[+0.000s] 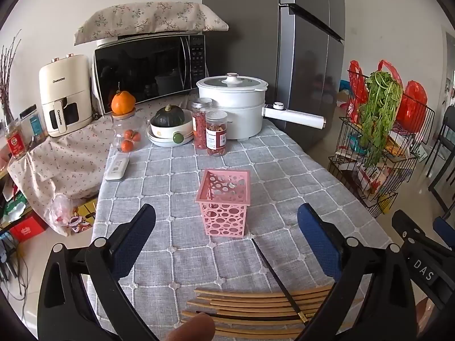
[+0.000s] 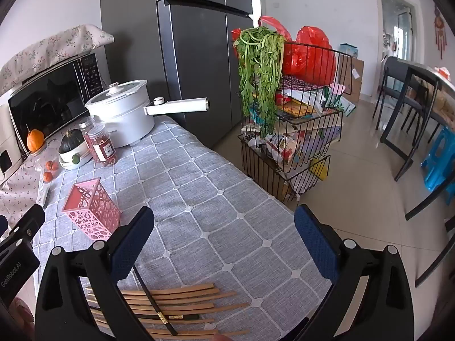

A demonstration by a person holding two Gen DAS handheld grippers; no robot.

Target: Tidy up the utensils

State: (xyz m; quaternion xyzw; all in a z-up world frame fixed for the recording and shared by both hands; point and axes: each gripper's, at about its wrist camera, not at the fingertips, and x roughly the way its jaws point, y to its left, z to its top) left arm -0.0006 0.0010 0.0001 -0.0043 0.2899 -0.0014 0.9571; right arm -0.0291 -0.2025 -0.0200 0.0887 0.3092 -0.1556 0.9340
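While both grippers hang wide open and empty, the chopsticks lie just below them.

From the left gripper (image 1: 227, 244) and right gripper (image 2: 224, 244), the bamboo chopsticks (image 1: 256, 307) lie crosswise to the fingers at the near table edge, one black chopstick (image 1: 277, 278) slanting over them toward the upright pink holder (image 1: 224, 201), which stands nearer the left gripper.

holder: pink utensil holder (image 1: 224, 200) with round cutouts, upright, empty (inside shows nothing) | chopsticks: wooden chopsticks (image 1: 256, 305) lying flat, roughly parallel, near table edge | black chopstick (image 1: 277, 280) slanting across them
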